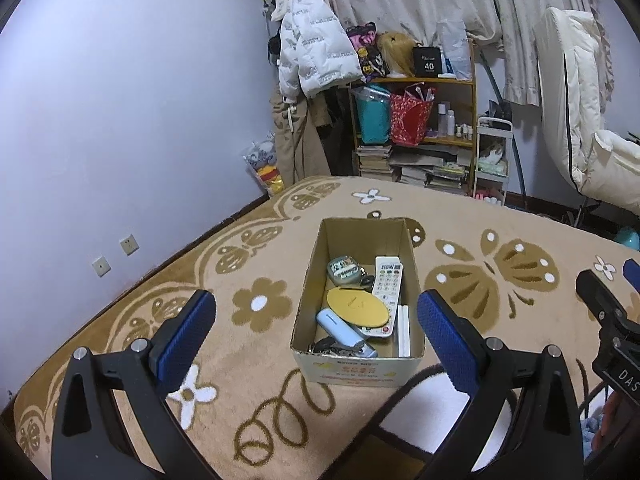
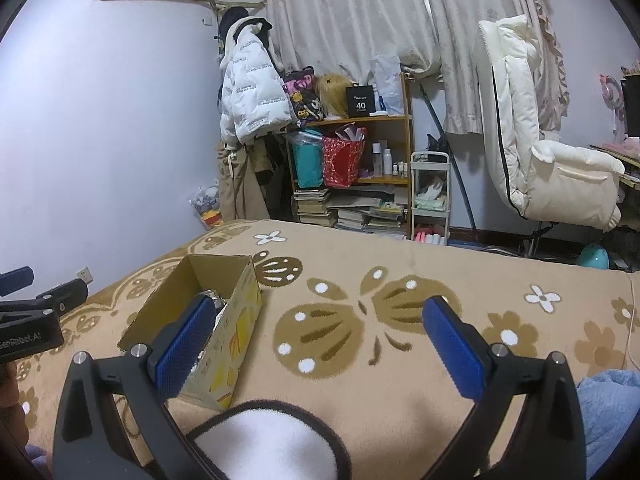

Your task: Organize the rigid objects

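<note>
both claws (image 1: 316, 320) (image 2: 320, 332) wide open and empty, tan flowered blanket (image 2: 400, 272), cardboard box (image 1: 316, 256), cluttered shelf (image 2: 384, 120), pale curtains (image 2: 360, 8)

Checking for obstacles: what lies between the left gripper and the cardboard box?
Only bare patterned blanket separates the left gripper from the cardboard box, seen in the left wrist view.

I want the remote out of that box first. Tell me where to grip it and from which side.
Come from above with the left hand-held gripper and pinch the long edges of the remote's far end; the yellow disc overlaps its near part, and the box wall stands close alongside.
</note>
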The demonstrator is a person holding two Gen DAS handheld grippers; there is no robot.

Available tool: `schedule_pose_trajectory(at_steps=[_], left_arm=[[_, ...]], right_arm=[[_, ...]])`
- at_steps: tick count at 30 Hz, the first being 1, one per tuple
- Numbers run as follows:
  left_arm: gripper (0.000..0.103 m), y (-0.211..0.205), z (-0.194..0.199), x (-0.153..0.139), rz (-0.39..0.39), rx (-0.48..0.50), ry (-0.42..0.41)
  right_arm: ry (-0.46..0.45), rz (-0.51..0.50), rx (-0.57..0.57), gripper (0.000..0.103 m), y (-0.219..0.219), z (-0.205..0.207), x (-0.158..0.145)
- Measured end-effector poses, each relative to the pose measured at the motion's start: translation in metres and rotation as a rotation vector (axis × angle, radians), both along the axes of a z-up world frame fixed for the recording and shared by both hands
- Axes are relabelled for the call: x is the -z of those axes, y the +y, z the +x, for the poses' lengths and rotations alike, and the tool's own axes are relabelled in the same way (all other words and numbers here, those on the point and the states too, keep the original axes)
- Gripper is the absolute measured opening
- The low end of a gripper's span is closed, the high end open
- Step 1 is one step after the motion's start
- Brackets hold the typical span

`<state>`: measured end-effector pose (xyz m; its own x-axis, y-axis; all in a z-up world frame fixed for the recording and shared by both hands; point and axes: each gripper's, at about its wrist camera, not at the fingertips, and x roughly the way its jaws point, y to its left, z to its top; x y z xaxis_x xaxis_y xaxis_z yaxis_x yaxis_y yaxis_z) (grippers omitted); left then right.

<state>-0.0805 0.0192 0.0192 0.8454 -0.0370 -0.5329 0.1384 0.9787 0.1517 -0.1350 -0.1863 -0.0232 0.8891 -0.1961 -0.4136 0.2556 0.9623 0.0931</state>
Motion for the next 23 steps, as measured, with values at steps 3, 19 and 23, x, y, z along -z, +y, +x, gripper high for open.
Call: schedule_pose_trajectory(at_steps=[3,19,23], left_arm=[[0.100,0.0016,0.0000,-0.0010,-0.011,-0.001,0.003],[0.100,-0.0010,-0.0002,-0.0015,0.001,0.013,0.003],[0.100,-0.0007,0.0000,-0.0011,-0.005,0.008,0.006]], right_arm=[[-0.012,0.008,-0.005,0.103,-0.0009,-0.0019,-0.0017],[0.023,0.001,-0.026,0.103,0.0028,0.0010,0.0037],[0.007,-0.016,-0.027,0.103,0.0045,-0.0010,0.0033]])
